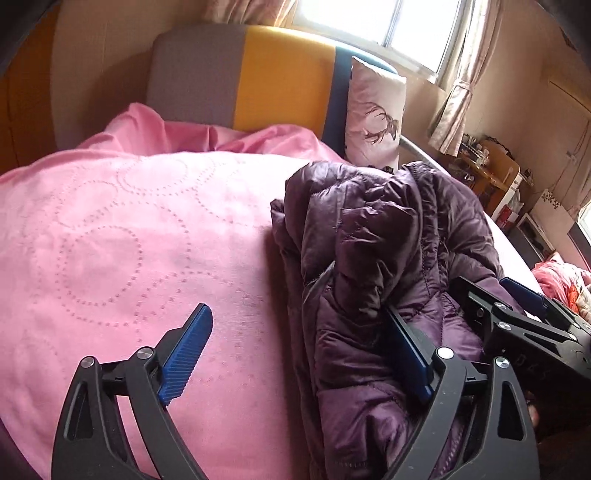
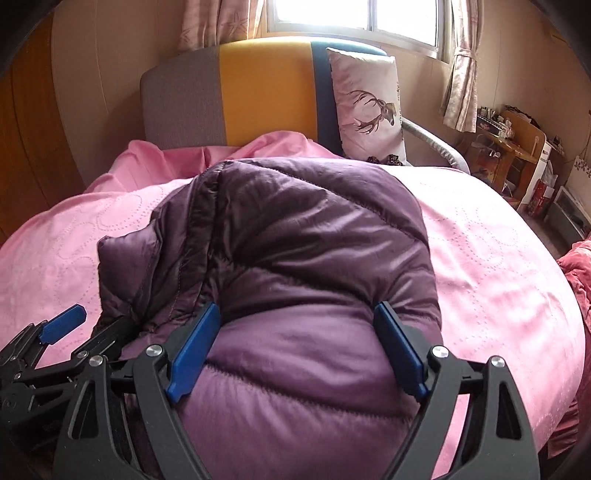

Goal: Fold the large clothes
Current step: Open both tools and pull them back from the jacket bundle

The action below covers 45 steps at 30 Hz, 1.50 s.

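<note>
While daylight fills window (image 2: 354,14) | pink bedspread (image 1: 110,240) | striped headboard (image 2: 258,92)

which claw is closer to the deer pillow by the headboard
Right, by a little, as far as these views show. The right claw straddles the purple jacket in front of the deer pillow. The left claw hangs further left, over the pink bedspread.
</note>
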Tool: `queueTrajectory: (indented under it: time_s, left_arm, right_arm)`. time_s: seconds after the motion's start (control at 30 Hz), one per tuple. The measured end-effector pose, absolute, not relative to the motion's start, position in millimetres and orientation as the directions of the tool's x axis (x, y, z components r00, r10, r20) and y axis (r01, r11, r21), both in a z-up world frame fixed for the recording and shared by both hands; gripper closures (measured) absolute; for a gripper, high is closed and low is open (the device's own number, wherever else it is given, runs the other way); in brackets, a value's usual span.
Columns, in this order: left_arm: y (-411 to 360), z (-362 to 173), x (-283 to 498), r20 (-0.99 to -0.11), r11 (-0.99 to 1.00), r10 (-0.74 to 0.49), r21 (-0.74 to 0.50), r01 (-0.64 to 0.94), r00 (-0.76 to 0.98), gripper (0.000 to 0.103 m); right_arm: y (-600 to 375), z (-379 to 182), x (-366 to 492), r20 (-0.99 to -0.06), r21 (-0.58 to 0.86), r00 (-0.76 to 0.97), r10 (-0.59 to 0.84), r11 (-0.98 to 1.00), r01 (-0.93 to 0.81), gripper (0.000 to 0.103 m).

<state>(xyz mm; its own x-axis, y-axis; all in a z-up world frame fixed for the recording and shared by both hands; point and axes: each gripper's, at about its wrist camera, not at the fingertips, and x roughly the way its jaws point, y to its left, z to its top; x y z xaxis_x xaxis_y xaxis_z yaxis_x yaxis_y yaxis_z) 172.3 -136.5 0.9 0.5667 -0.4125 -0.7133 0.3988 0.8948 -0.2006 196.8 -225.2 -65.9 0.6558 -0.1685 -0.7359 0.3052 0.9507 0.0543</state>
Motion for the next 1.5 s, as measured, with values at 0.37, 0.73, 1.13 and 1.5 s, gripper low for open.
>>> queueTrajectory:
  time_s: [0.37, 0.73, 1.13, 1.5]
  left_arm:
    - [-133.7, 13.8, 149.6, -0.698, 0.901, -0.389, -0.153, 0.406, 0.601, 0.011]
    - [-127.3, 14.9, 135.7, -0.694, 0.912, -0.368, -0.139, 0.386, 0.619, 0.004]
    - [-92.8, 40.5, 100.2, -0.625, 0.933, -0.342, -0.138, 0.332, 0.701, 0.004]
    - [-86.9, 43.9, 59.3, -0.627, 0.938, -0.310, -0.080, 0.336, 0.715, 0.004]
  right_arm:
    - [-210.3, -51.1, 142.4, -0.722, 0.059, 0.667, -0.185, 0.944, 0.326, 0.016]
    - [-185.0, -59.3, 109.6, -0.727, 0.003, 0.642, -0.244, 0.934, 0.358, 0.012]
    - [-172.8, -23.8, 66.5, -0.676, 0.017, 0.651, -0.346, 0.875, 0.483, 0.002]
    - [-147.6, -20.6, 23.1, -0.639, -0.023, 0.641, -0.425, 0.844, 0.536, 0.002]
